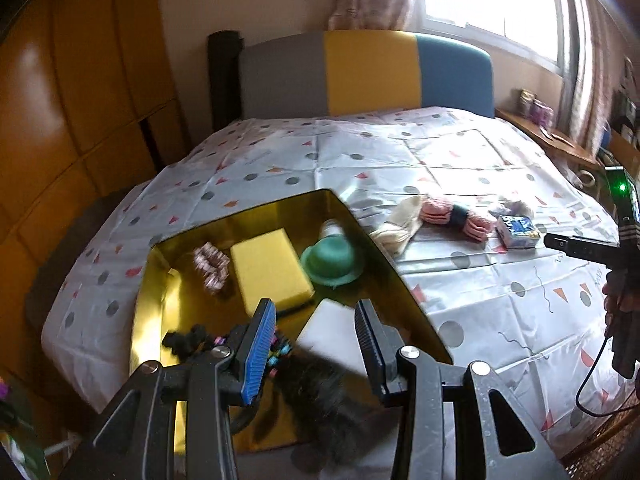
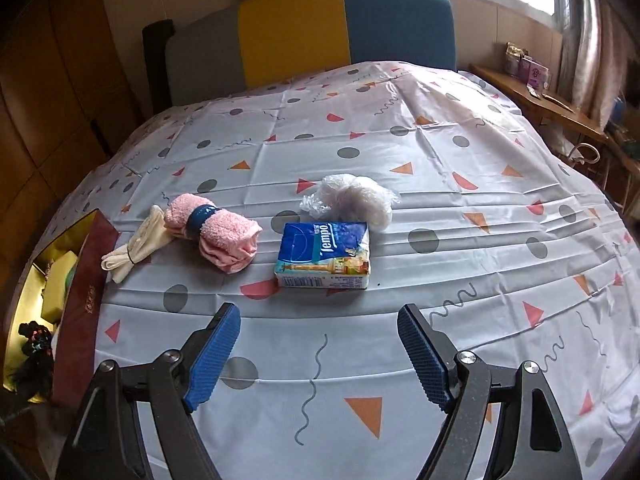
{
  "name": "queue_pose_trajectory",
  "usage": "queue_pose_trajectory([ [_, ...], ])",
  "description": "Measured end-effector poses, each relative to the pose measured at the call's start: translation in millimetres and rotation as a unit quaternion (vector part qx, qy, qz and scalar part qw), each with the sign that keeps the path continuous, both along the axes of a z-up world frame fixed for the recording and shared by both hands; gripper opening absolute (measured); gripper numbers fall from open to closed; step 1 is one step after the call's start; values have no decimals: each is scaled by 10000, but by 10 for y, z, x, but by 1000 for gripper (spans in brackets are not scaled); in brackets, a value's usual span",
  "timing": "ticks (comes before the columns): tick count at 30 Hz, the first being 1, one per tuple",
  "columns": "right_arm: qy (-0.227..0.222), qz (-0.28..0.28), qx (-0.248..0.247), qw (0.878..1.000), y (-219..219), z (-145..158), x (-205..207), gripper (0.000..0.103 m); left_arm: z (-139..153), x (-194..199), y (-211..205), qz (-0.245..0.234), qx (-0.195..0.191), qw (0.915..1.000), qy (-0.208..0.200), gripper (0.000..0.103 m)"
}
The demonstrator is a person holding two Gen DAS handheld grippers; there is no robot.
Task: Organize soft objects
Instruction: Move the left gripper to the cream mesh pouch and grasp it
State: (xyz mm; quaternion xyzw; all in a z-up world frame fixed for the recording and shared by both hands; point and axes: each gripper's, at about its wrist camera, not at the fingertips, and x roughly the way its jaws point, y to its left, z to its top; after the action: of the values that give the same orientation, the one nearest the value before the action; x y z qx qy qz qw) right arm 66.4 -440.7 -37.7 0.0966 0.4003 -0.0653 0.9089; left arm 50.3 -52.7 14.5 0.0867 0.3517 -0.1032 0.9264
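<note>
Right gripper (image 2: 318, 354) sits nearest its cam, jaws wide apart w/ nothing between, pointing down over the cloth (image 2: 460, 264); tissue pack (image 2: 325, 255) lies straight ahead of it, long axis running across the jaw gap, so a straight reach fwd looks enough; pink towel (image 2: 213, 232) and cream roll (image 2: 134, 249) lie ahead-left, plastic wad (image 2: 354, 200) just behind the pack. Left gripper (image 1: 316, 334) hovers over the gold box (image 1: 384, 276), jaws partly open, empty as far as I can tell; a dark fuzzy thing (image 1: 320, 396) lies below them in the box, blurred. Right hand looks nearer the loose items, left nearer the box. Left cam alone shows the box contents: yellow sponge (image 1: 270, 272), green hat (image 1: 330, 260), white block (image 1: 332, 328), scrunchie (image 1: 210, 266); right cam alone gives the pack's label and the box's red outer wall (image 2: 82, 320).
</note>
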Motion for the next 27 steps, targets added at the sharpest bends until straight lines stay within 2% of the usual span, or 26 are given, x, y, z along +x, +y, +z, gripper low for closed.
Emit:
queue_pose_trajectory([
  [5,-36,37,34,10000,28,26,-15,84,91,215,-263,-517,9,9986,81,41],
  [8,-80,66,58,9999,38,50,-21,85,117,432,-431,-752,-30,9967,290,41],
  [11,-148,66,67,9998,36,87,-33,86,99,652,-639,-863,192,9956,309,41],
  [18,-240,23,250,9994,-15,132,-48,87,-234,1245,-1049,-1258,210,9859,1082,45],
  [22,-273,33,332,9991,-41,145,-43,88,-413,1418,-1268,-1404,708,9814,1097,60],
  [27,-270,-20,455,9986,-86,147,-35,88,-596,1627,-1470,-1516,1109,9736,1296,60],
])
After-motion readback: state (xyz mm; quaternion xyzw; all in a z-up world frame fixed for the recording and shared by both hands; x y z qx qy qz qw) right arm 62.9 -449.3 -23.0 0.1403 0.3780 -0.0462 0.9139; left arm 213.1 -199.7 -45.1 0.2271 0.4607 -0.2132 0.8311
